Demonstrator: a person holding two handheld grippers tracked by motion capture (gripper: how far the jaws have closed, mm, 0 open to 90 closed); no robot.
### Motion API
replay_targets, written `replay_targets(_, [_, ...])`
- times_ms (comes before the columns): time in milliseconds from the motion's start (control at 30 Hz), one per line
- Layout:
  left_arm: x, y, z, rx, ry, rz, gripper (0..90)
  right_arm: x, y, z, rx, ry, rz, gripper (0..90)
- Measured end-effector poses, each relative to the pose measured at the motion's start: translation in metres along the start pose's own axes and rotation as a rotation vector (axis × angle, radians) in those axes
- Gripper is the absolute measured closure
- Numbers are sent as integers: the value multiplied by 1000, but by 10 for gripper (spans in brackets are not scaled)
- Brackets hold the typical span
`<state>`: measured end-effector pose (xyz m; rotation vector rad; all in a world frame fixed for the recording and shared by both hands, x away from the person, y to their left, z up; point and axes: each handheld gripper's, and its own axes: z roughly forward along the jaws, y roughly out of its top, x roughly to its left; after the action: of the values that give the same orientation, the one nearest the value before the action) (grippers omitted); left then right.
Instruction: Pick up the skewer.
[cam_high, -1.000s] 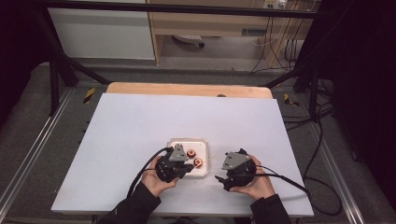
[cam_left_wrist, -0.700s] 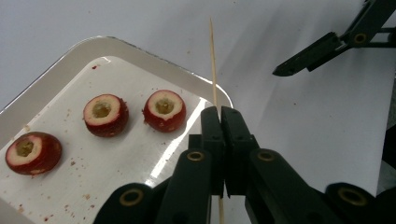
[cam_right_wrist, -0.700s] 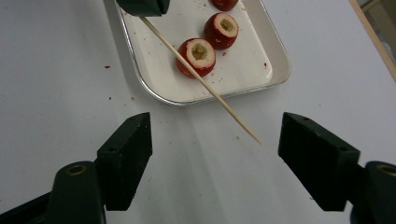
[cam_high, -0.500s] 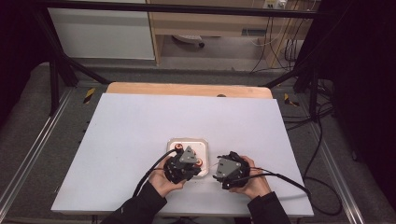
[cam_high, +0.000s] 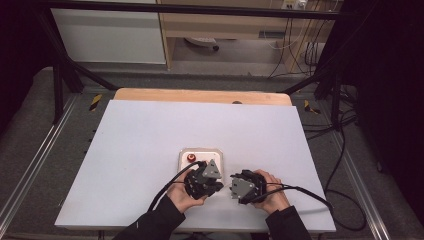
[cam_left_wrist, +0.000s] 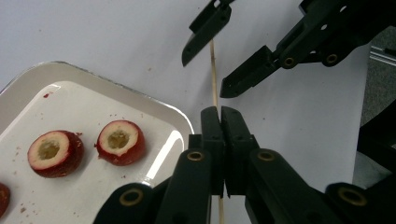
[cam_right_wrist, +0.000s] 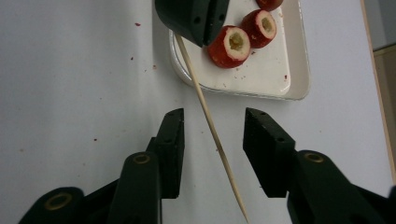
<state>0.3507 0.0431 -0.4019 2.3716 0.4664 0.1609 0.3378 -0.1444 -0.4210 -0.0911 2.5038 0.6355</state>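
My left gripper (cam_left_wrist: 219, 112) is shut on a thin wooden skewer (cam_left_wrist: 213, 79), which sticks out past its tips. The skewer (cam_right_wrist: 205, 112) passes between the jaws of my right gripper (cam_right_wrist: 217, 140). Those jaws have just been closing, and gaps remain on both sides of the stick. From the left gripper view, the right gripper (cam_left_wrist: 224, 60) straddles the skewer's far end. A white tray (cam_left_wrist: 140, 100) beside it holds cored red fruits (cam_left_wrist: 120, 141) (cam_left_wrist: 55, 153). In the high view, the left gripper (cam_high: 212, 184) and right gripper (cam_high: 239, 189) meet at the near edge of the tray (cam_high: 220, 156).
The white tabletop (cam_high: 150, 140) stretches wide to the left, right and back of the tray. Red crumbs dot the tray (cam_right_wrist: 299, 70) and the surface near it. Cables trail from both grippers toward the near edge, and one loops off the right side (cam_high: 320, 200).
My left gripper has moved right along the tray's near edge toward the right gripper. The right hand has barely shifted.
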Motion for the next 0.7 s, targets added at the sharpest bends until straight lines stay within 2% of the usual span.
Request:
replay_targets(100, [-2,2,3,2,-6,4,885,0,-1,0,7,1,-73,688])
replay_targets(233, [-4,2,5,8,-12,9,885,3,-1,0,5,10,-127,753])
replay_targets(333, [-5,3,7,9,-17,16,885,3,-1,0,8,17,-146,780])
replay_targets(433, [-6,3,7,17,-21,23,885,5,-1,0,17,22,-188,828])
replay_targets(700, [-5,1,9,24,-26,27,885,9,-1,2,41,29,-266,886])
